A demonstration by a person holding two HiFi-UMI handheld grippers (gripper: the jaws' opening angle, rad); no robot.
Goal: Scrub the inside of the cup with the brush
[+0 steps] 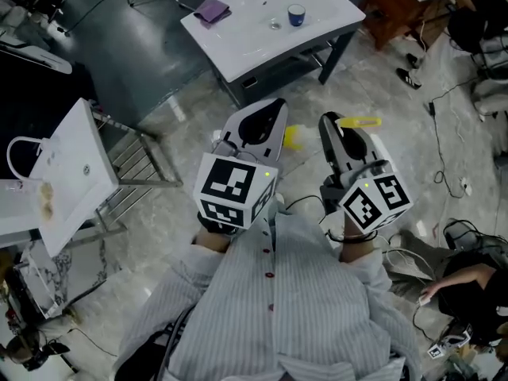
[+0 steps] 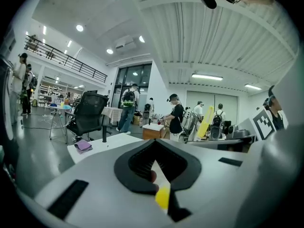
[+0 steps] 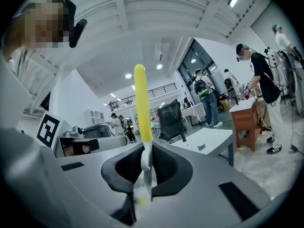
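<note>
Standing well back from the white counter (image 1: 246, 42), carrying both tools roughly level at chest height. Pinching the brush (image 1: 361, 121) in the right tool (image 1: 340, 129), pads clamping on the pale neck and leaving the long yellow handle sticking out past the tips. Gripping it short like that probably for firm control once scrubbing begins. Seemingly pointing the bristles back toward the hand, so likely needing a turn before any work inside the cup.

Holding the left tool (image 1: 270, 113) pressed together, with nothing wide between the pads. Showing only a pale sliver and a small yellow bit (image 2: 161, 196) down at the jaw base, too blurred to name with any confidence.

Spotting the cup (image 1: 296, 14), blue, sitting upright toward the far side of the counter, well apart from both tools and untouched. Noting a small clear thing (image 1: 275, 24) just beside it and a purple cloth (image 1: 212, 10) lying near the far left corner.

Judging the scrub as not yet begun. Expecting a walk-in next, then lining the brush up over the cup's mouth. Probably calling for the left tool to spread and steady the cup's wall.

Watching for a tip-over there, with a light cup standing free on a smooth top. Glimpsing other people (image 2: 176, 115) working at benches in the background.
</note>
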